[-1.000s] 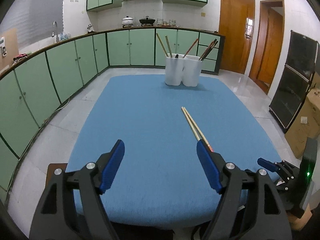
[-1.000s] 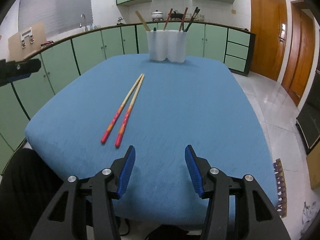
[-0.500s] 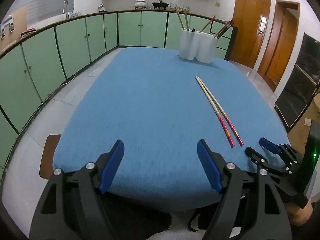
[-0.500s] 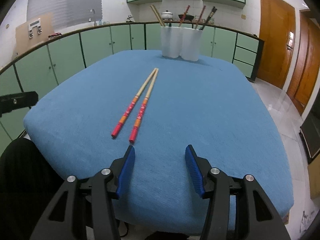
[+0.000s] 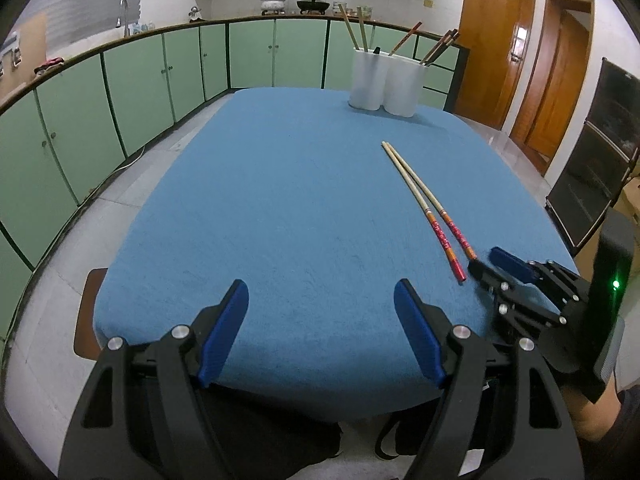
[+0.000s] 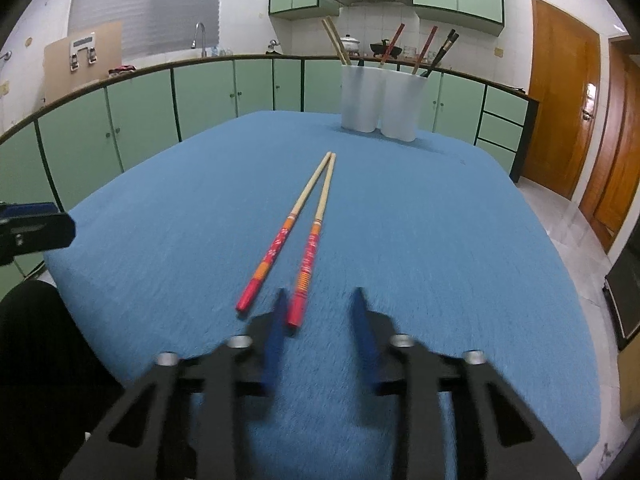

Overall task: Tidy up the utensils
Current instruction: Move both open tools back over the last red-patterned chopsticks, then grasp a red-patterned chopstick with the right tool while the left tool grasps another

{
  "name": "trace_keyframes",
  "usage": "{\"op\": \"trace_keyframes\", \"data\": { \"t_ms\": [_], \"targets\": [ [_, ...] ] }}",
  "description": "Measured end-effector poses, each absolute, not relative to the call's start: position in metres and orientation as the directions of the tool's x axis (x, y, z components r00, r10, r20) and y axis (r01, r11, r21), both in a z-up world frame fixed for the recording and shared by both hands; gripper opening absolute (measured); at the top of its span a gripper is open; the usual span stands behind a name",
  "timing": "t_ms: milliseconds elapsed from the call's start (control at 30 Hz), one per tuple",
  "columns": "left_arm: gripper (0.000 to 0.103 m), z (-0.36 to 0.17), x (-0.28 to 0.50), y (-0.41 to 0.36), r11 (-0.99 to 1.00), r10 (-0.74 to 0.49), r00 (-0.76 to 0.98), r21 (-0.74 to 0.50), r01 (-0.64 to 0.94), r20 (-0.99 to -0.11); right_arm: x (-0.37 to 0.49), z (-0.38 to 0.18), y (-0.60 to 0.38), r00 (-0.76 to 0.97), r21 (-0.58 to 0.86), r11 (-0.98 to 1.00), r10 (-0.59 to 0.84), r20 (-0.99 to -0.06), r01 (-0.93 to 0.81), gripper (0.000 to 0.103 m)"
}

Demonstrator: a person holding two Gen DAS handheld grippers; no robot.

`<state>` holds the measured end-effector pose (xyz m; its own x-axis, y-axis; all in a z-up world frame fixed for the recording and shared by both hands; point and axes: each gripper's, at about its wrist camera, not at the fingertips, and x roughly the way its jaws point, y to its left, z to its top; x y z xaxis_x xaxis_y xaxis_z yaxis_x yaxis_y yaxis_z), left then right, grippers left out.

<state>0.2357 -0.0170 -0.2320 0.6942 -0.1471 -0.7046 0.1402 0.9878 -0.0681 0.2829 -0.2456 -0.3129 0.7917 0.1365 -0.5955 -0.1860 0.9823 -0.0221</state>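
Two chopsticks (image 6: 310,252) with red handles and pale tips lie side by side on the blue table (image 5: 280,200), red ends toward me. My right gripper (image 6: 318,296) is at those red ends with its jaws closing. The right-hand stick's end lies just inside the left finger (image 6: 276,320), and the pads are not pressing on it. In the left wrist view the same chopsticks (image 5: 424,208) run toward the right gripper (image 5: 486,260). My left gripper (image 5: 320,286) hangs open over the near table edge with nothing between its fingers. Two white holders (image 6: 380,100) with several chopsticks stand at the far end.
Green cabinets (image 5: 120,100) line the left and back walls under a counter with a sink and pots. Wooden doors (image 5: 532,72) stand at the right. A person's dark-clad legs (image 6: 36,360) show below the near table edge.
My right gripper has moved forward to the red ends of the chopsticks and its jaws have narrowed. My left gripper has sunk toward the near table edge and stayed open.
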Motion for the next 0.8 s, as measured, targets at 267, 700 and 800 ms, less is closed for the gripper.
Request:
{"op": "trace_keyframes", "data": {
  "t_ms": [267,700,800],
  "targets": [
    [0.073,-0.243,0.247,-0.041,0.978,-0.195,0.696,-0.085,0.19,-0.691,0.281,-0.312,-0.293,0.793,0.005,1.0,0.009,-0.609,-0.008,0.006],
    [0.071,-0.278,0.271,-0.126,0.953,-0.273,0.67,-0.099,0.287,-0.69,0.275,-0.313,-0.332,0.783,0.073,0.994,-0.021,-0.622,0.085,0.006],
    [0.07,-0.282,0.271,-0.134,0.957,-0.247,0.682,-0.064,0.283,-0.688,0.274,-0.314,-0.334,0.785,0.075,0.994,-0.019,-0.62,0.083,0.006]
  ]
}}
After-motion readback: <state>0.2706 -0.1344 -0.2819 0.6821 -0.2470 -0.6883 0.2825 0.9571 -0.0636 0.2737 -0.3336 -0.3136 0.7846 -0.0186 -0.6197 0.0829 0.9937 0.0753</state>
